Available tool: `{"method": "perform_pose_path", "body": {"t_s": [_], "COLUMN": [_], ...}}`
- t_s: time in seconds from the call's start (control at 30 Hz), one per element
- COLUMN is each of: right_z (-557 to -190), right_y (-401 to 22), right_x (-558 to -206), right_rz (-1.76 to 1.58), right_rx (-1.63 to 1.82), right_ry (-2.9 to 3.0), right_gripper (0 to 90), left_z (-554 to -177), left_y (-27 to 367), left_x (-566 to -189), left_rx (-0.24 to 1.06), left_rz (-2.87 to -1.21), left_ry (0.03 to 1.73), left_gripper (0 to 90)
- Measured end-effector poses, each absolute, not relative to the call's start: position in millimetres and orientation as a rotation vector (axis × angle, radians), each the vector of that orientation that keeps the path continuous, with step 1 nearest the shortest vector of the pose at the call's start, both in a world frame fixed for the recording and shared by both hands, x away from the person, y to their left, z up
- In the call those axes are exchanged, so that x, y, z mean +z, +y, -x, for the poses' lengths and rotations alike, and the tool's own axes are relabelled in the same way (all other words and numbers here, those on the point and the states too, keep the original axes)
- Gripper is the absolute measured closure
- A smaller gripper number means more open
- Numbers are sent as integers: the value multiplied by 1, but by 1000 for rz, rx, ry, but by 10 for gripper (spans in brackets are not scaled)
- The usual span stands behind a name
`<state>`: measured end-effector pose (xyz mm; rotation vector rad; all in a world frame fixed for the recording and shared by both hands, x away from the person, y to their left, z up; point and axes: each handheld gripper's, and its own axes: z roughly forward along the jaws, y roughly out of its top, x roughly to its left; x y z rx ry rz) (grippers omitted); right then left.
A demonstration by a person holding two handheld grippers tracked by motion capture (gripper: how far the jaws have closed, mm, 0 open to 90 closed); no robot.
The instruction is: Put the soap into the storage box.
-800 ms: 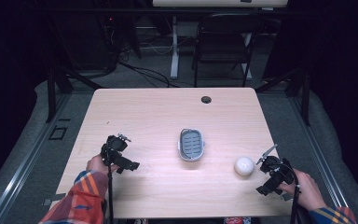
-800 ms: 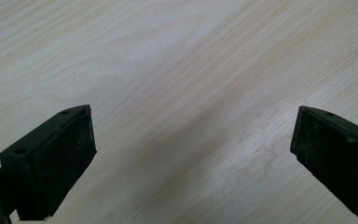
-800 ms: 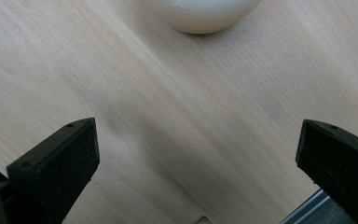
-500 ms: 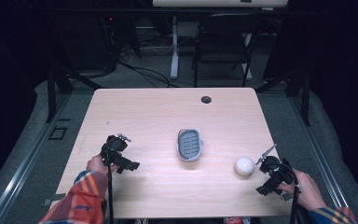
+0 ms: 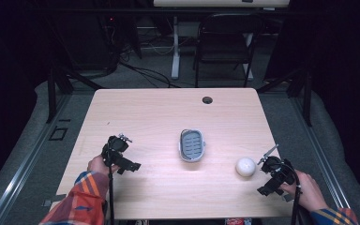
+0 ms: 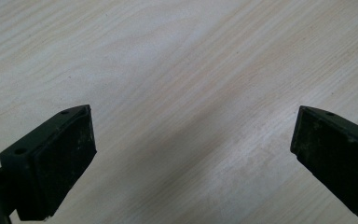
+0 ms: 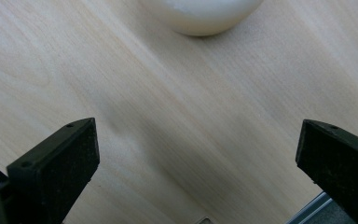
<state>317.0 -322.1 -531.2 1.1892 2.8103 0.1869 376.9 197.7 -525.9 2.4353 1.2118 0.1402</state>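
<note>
Left tongs (image 6: 193, 154) wide, empty, over bare counter (image 5: 145, 112). Right tongs (image 7: 198, 163) wide, empty, near ball (image 5: 245, 167). One ball, one grey dish (image 5: 191, 145) at counter centre.

Dish (image 5: 192, 145) mid-table (image 5: 145, 112); ball (image 5: 245, 166) to its right

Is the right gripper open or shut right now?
Open. The right gripper shows its jaws wide apart with bare table between them; the white ball lies ahead, ungripped.
</note>
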Motion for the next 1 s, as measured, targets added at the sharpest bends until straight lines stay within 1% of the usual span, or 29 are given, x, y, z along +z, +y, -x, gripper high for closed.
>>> {"method": "perform_pose_path", "body": {"t_s": [0.03,0.1,0.23,0.27,0.3,0.4,0.43,0.83,1.0], "right_z": [-317,-316,-320,-320,-323,-325,-328,-337,-342], "right_y": [-322,-321,-319,-318,-317,-311,-310,-297,-289], "right_x": [-529,-530,-526,-529,-526,-529,-526,-522,-521], "right_rz": [-1180,-1210,-1179,-1204,-1166,-1181,-1142,-1112,-1103], "right_rx": [174,260,245,302,230,278,224,348,285], "right_ry": [2809,2768,2775,2765,2781,2765,2783,2729,2730], "right_gripper": [0,0,0,0,0,0,0,0,0], "left_z": [-377,-377,-378,-378,-378,-378,-378,-379,-379], "left_y": [198,198,197,197,197,196,196,196,196], "left_x": [-526,-526,-526,-527,-527,-527,-527,-528,-528], "left_rx": [139,139,136,135,131,127,128,121,119], "left_rz": [-2439,-2441,-2443,-2443,-2443,-2440,-2440,-2444,-2450], "left_ry": [1209,1209,1207,1208,1208,1213,1212,1210,1205], "left_gripper": [0,0,0,0,0,0,0,0,0]}}
